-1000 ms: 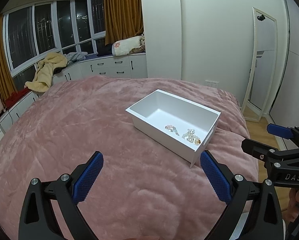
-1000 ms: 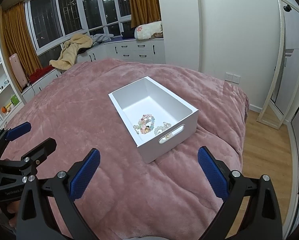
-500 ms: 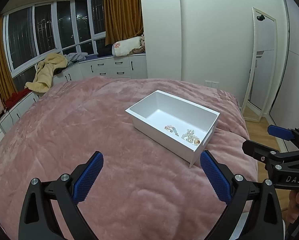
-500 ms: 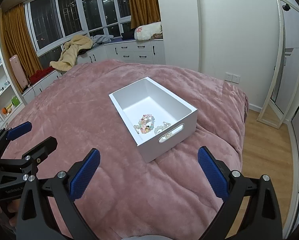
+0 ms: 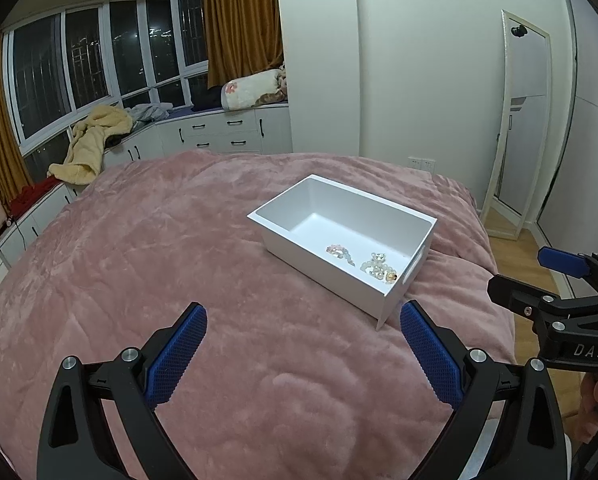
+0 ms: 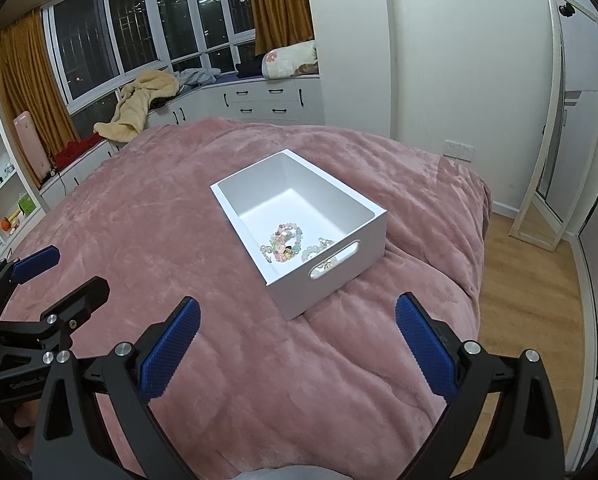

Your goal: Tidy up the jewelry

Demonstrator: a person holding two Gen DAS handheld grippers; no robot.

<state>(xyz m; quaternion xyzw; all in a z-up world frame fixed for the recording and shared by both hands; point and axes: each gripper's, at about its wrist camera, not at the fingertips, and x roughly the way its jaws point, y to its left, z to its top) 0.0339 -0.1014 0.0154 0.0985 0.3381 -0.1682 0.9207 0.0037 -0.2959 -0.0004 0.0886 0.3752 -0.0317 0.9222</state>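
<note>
A white open box (image 5: 427,227) (image 6: 363,222) sits on the pink bed. Beaded bracelets (image 5: 341,253) (image 6: 285,240) and a pale bead cluster (image 5: 377,266) (image 6: 317,249) lie inside near its handle end. My left gripper (image 5: 303,354) is open and empty, held above the blanket short of the box; it also shows at the left in the right wrist view (image 6: 65,272). My right gripper (image 6: 297,346) is open and empty, also short of the box; it shows at the right edge of the left wrist view (image 5: 535,268).
The pink blanket (image 5: 139,248) covers the bed. The bed's edge drops to wooden floor (image 6: 527,304) on the right. A mirror (image 5: 519,120) leans on the wall. White cabinets with clothes (image 5: 95,140) run under the windows behind.
Both grippers stay open and almost still; the views shifted only slightly.
</note>
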